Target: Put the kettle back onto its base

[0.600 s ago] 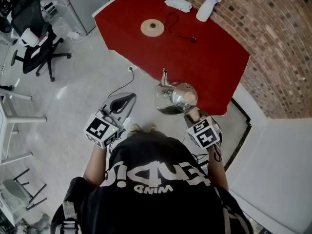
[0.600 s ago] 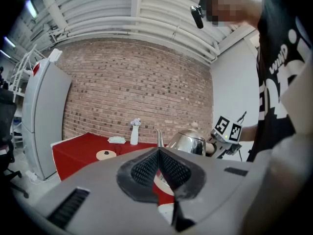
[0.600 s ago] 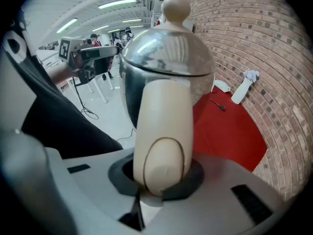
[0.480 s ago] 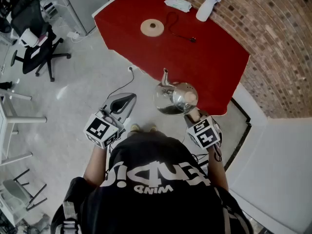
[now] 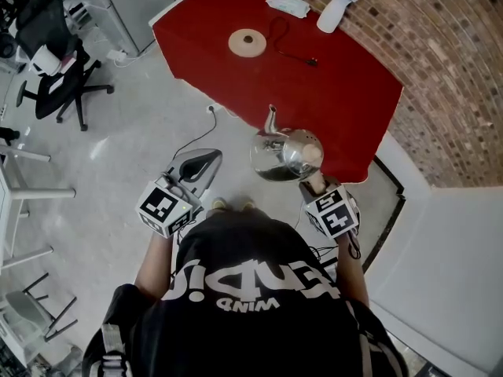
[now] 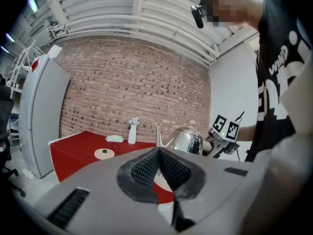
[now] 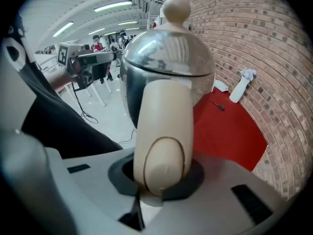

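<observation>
Our right hand-held gripper point(image 7: 159, 177) is clenched on the cream handle point(image 7: 164, 126) of the steel kettle point(image 5: 284, 155), held in the air at frame centre by the red worktop's point(image 5: 346, 93) near edge. We should carry it level to the round base point(image 5: 247, 42) at upper centre and lower it squarely. The base's cord point(image 5: 292, 52) and a white bottle point(image 5: 332, 12) flank the path. The left hand-held gripper point(image 5: 196, 167) is closed and empty.

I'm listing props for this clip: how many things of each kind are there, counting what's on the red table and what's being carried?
kettle: 1
kettle base: 1
white bottle: 1
white packet: 1
total: 4
</observation>
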Demonstrator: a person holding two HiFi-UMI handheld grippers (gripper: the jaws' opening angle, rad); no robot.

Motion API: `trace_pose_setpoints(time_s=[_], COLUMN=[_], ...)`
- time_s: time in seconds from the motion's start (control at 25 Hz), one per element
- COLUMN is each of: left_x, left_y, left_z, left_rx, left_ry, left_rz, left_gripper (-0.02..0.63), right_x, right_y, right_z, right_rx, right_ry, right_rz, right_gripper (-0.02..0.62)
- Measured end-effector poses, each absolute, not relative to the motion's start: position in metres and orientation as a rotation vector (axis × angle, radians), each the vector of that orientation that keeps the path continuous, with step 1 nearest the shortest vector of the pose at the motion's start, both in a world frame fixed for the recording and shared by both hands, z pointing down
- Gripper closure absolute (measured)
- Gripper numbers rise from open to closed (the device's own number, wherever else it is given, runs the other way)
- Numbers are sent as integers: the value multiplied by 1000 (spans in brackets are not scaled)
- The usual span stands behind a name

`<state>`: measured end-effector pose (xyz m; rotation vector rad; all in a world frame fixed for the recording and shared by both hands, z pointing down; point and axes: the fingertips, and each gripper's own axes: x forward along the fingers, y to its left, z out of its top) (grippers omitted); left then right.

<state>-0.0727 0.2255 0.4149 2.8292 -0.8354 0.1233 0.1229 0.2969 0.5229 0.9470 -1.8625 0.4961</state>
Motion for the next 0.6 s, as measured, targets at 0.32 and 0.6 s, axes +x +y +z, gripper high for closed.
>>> trace_pose_setpoints(time_s=[0.32,0.6], left_x=[-92,-105], left_y=[223,215], left_z=[415,423], left_rx=[2840,2849], left_ry=[-778,-712], left_rz=[120,144], left_gripper=[597,597], right_x=[102,90], right_y=[292,281], right_z=[513,509], right_rx=[973,1014], right_ry=[-1861,-1859], right_rz=[505,533], right_gripper=[532,532])
